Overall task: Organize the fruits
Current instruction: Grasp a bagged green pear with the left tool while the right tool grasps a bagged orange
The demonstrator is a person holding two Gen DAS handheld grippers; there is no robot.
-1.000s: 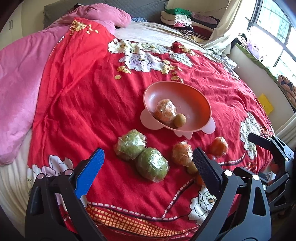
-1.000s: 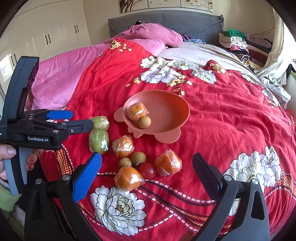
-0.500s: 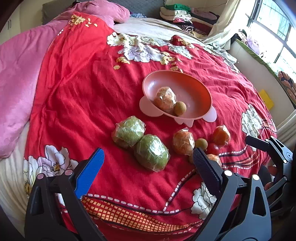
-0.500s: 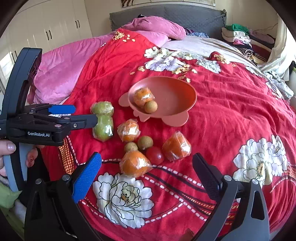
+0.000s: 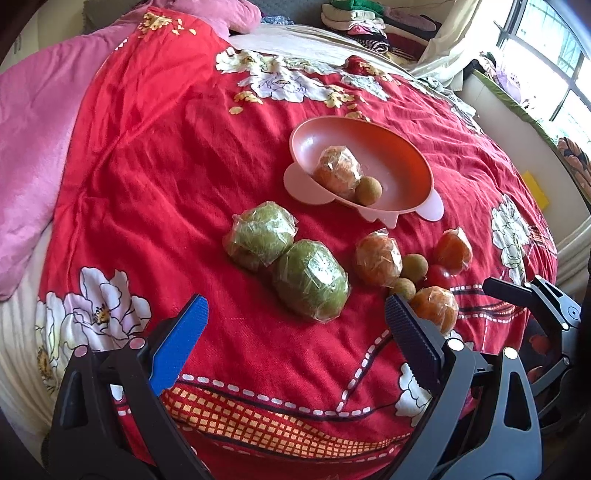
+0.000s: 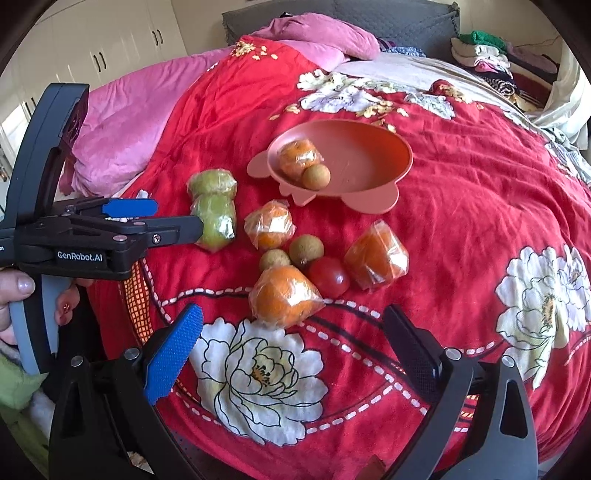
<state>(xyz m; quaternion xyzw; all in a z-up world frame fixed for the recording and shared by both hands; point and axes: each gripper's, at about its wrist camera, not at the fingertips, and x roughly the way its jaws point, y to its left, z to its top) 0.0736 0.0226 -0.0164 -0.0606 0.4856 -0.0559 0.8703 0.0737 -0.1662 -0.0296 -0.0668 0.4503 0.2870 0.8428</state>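
A pink bowl (image 5: pixel 399 147) sits on the red floral bedspread and holds a wrapped orange (image 5: pixel 338 171) and a small brown longan (image 5: pixel 368 190). In front of it lie two wrapped green fruits (image 5: pixel 310 284), three wrapped oranges (image 6: pixel 282 297), two longans (image 6: pixel 306 249) and a red tomato (image 6: pixel 329 276). My left gripper (image 5: pixel 295 328) is open and empty, just short of the nearer green fruit. My right gripper (image 6: pixel 291 332) is open and empty, just short of the nearest wrapped orange. The left gripper also shows in the right wrist view (image 6: pixel 162 221).
A pink blanket (image 5: pixel 33 147) lies along the left side of the bed. Folded clothes (image 5: pixel 369 22) are stacked at the far end. A window and sill (image 5: pixel 535 92) stand at the right. The bed edge runs close below both grippers.
Both grippers have moved forward and down toward the loose fruit, which now looks larger. Both stayed open. No fruit has moved.
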